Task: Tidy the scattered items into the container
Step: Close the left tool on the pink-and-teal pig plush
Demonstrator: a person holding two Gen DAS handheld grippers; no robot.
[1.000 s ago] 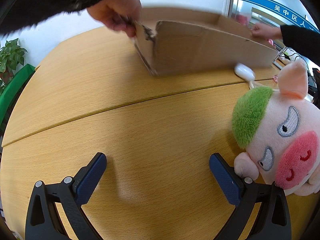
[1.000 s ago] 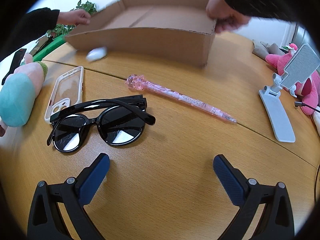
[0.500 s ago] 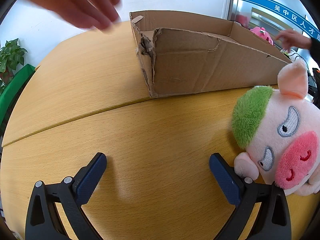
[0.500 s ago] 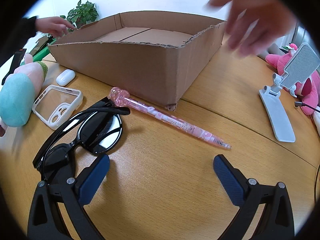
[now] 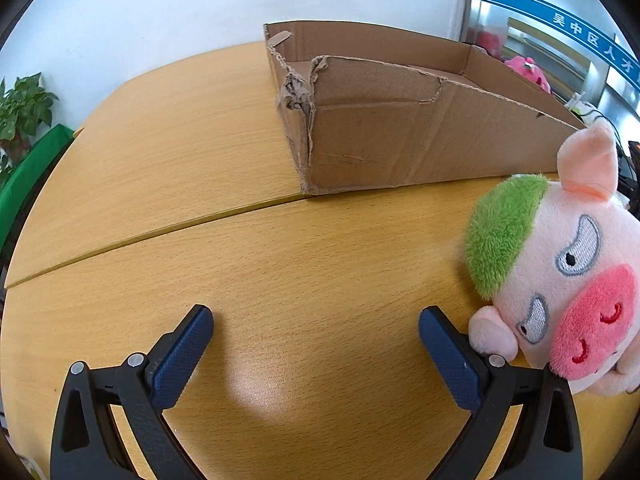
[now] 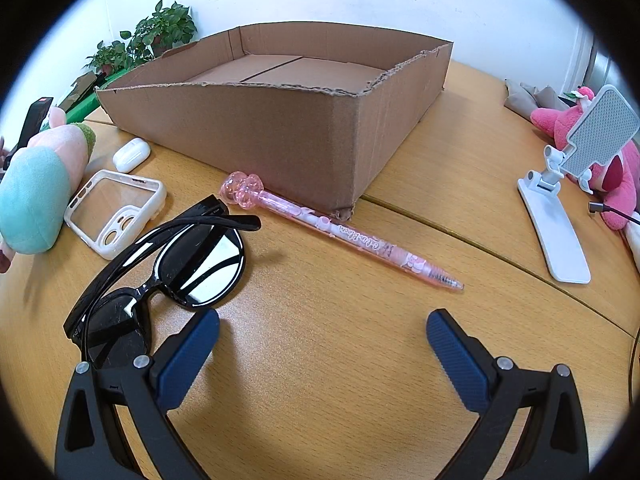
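Note:
An open, empty cardboard box stands on the wooden table; it also shows in the left wrist view. My right gripper is open and empty. Black sunglasses lie by its left finger. A pink pen lies ahead, against the box. A clear phone case and a white earbud case lie to the left. My left gripper is open and empty. A plush pig lies beside its right finger; it also shows in the right wrist view.
A white phone stand and a pink plush toy sit at the right. Potted plants stand behind the box. A seam runs across the tabletop.
The hands that held the box have let go and left the view. The box has come nearer and pushed the pen, sunglasses and phone case toward my right gripper.

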